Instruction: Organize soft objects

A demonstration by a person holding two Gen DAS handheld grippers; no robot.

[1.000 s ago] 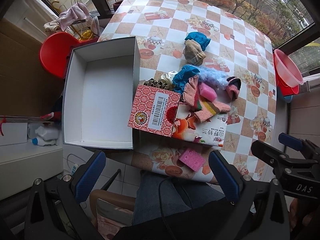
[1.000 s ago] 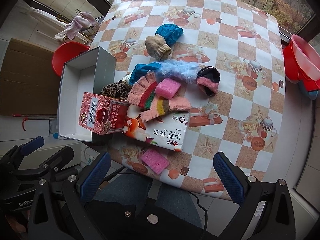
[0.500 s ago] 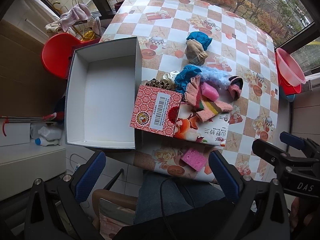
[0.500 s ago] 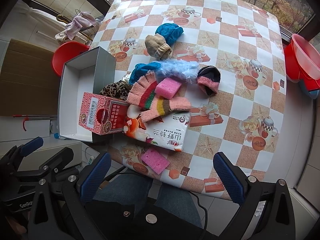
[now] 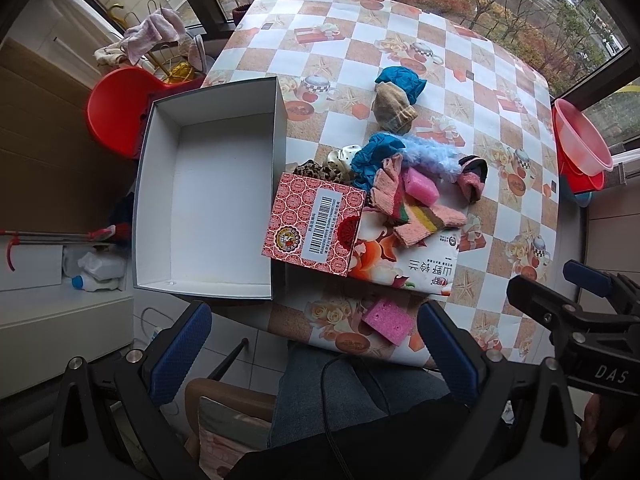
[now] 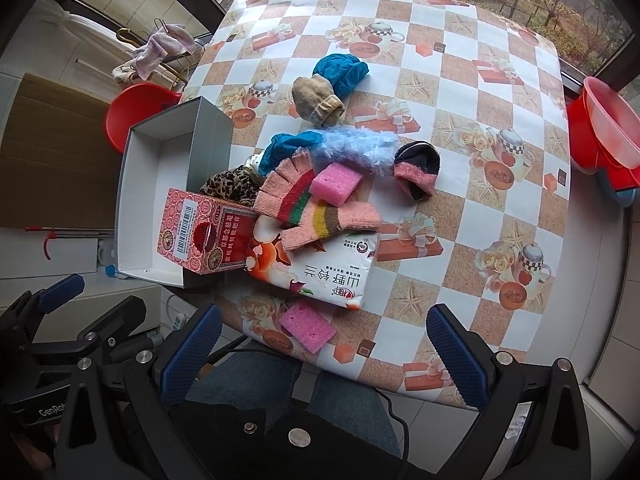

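Both hand-held grippers (image 5: 314, 344) (image 6: 320, 344) spread wide, empty, well above table; pink sponge (image 6: 307, 326) nearest, soft pile (image 6: 316, 196) beyond.

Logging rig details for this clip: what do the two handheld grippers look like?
Both are black frames with silver bolts and blue textured pads. The right gripper bears white "DAS" lettering, the left gripper "GenRo..." cut off. A black cable runs over the person's blue jeans.
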